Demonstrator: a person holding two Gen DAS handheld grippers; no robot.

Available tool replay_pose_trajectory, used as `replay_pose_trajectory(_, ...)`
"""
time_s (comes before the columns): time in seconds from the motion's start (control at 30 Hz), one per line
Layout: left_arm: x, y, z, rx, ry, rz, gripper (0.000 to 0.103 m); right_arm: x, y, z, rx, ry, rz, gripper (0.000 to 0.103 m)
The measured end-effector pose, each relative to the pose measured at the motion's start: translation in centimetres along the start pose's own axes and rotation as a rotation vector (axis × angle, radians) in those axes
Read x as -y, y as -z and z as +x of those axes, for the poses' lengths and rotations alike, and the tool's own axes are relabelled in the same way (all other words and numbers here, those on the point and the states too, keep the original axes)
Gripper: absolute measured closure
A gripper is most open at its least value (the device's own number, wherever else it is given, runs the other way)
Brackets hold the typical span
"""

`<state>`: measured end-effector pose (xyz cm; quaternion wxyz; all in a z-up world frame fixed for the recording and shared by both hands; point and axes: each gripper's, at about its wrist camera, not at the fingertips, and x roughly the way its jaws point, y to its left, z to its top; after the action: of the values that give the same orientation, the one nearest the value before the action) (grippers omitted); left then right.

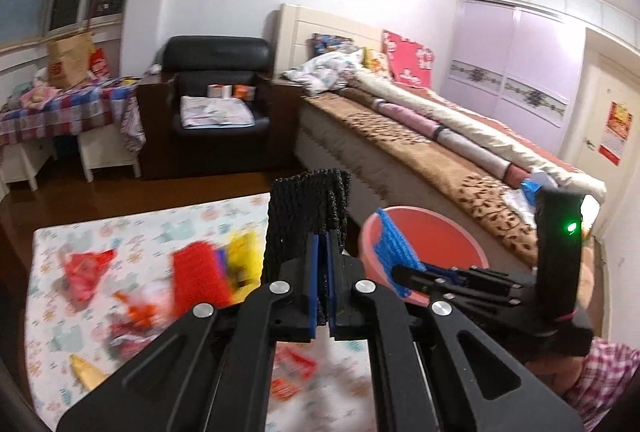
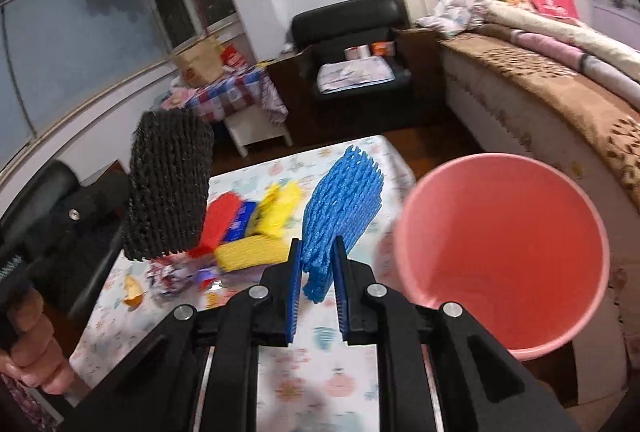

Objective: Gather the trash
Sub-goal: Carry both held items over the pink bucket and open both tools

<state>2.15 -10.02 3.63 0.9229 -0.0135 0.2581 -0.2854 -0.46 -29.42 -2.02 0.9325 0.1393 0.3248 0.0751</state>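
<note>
My left gripper (image 1: 322,256) is shut on a black foam net sleeve (image 1: 308,202), which stands up between its blue pads; the same black sleeve (image 2: 170,188) shows at the left of the right wrist view. My right gripper (image 2: 317,264) is shut on a blue foam net sleeve (image 2: 340,208), held above the mat. In the left wrist view that blue sleeve (image 1: 394,252) hangs over the near rim of a pink bucket (image 1: 428,232). The pink bucket (image 2: 504,252) is open-topped and looks empty, just right of my right gripper.
A patterned mat (image 2: 332,372) carries red (image 2: 218,220), yellow (image 2: 276,208) and other loose wrappers. A bed (image 1: 440,136) runs along the right. A black armchair (image 1: 220,88) and a checked-cloth table (image 1: 68,108) stand at the back. A hand (image 2: 32,352) grips the left handle.
</note>
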Motion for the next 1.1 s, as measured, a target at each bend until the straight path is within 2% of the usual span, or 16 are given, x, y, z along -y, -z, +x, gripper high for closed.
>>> replay_pose_trajectory(0.2,4.6,-1.2,3.1,-0.024,0.106,0.035,0.1,5.2,-0.4,-1.3,0.019,0.094,0.078,0.089)
replay_pose_trajectory(0.37,8.6,-0.9,6.7,-0.083,0.149,0.083,0.1,9.3,-0.2,-1.7,0.007,0.145,0.148,0.088)
replay_pose_trajectory(0.5,10.5,-0.3,9.1,-0.13,0.164,0.099,0.1,11.3,0.2,-1.7,-0.023,0.161,0.183,0.088)
replay_pose_trajectory(0.8,11.8,1.6,12.9,-0.227,0.14,0.083,0.1,13.2,1.1,-0.7,-0.061,0.173,0.2,0.088)
replay_pose_trajectory(1.1,11.9,1.9,13.9,-0.242,0.096,0.068,0.1,13.7,1.0,0.4,-0.078,0.177,0.18,0.088)
